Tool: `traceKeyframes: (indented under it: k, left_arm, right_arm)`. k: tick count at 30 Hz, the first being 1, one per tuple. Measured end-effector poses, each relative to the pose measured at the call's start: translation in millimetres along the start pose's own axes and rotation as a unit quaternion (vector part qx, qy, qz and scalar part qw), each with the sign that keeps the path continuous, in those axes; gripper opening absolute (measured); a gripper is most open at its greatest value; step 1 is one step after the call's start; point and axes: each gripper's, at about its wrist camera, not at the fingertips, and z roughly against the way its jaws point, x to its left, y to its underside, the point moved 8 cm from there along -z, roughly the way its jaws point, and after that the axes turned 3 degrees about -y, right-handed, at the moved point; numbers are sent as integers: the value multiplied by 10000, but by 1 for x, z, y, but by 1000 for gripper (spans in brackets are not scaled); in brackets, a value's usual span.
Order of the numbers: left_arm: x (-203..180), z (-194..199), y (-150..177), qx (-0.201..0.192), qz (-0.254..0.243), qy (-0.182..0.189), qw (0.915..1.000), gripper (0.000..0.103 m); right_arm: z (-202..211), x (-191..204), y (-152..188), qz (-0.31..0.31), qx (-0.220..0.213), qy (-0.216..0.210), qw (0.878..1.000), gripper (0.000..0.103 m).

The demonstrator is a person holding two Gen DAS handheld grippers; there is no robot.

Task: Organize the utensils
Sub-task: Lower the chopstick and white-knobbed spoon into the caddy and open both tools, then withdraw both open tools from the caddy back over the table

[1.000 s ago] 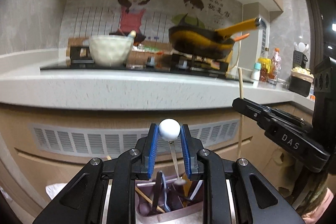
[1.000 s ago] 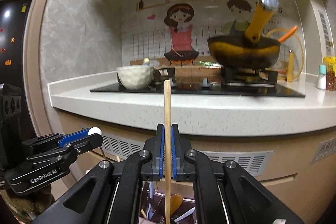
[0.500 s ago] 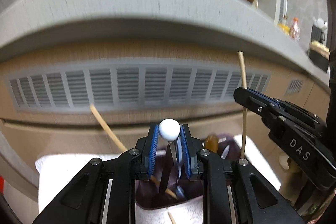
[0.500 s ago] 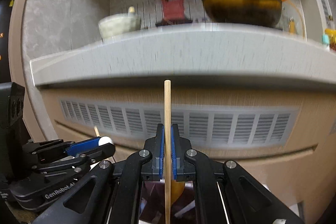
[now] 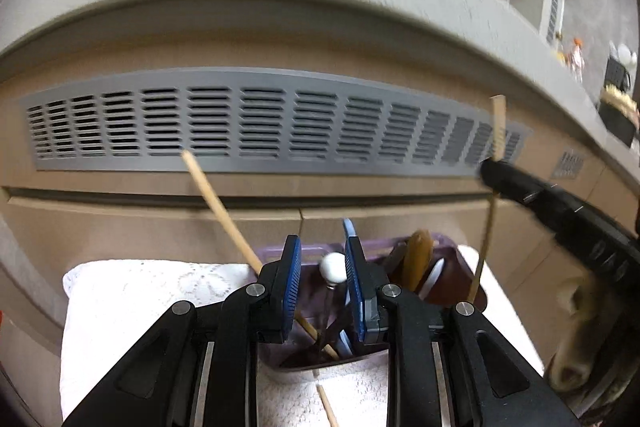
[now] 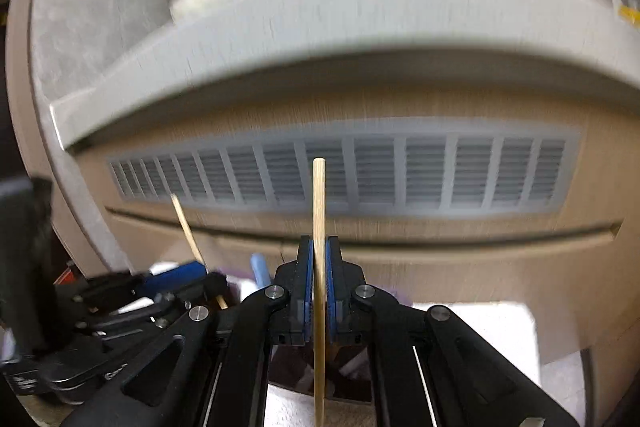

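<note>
Between the right gripper (image 6: pixel 319 281) pads, clenched: chopstick (image 6: pixel 319 227), long axis vertical, tip down toward the purple holder (image 5: pixel 460 281). Left gripper (image 5: pixel 320 269) apparently released around a white-balled utensil (image 5: pixel 333 266) standing in the holder.

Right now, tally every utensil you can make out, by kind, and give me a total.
Wooden chopsticks: 3 (one leaning in the holder at, one clamped in the right gripper at, one lying on the cloth at)
Ball-topped utensil: 1
Light blue handle: 1
Amber handle: 1
White handle: 1
Total: 7
</note>
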Motion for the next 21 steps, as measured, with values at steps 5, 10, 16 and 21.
traceKeyframes:
  k: [5,10,16,21]
  left_arm:
    - [15,26,10,-110,325,30,9994,39]
    - [27,43,34,24,377,6,9993,40]
    - [36,48,79,476,335,-65,9983,49]
    - [33,37,127,1169,294,-51,9927,50]
  right_arm:
    - [30,9,-29,338,-413,89,9985,6]
    - [35,9,-50,579,-841,420,9939,6]
    - [2,10,-41,532,-556,498,9958,6]
    - [-37,-1,11,295,431,471,9975,7]
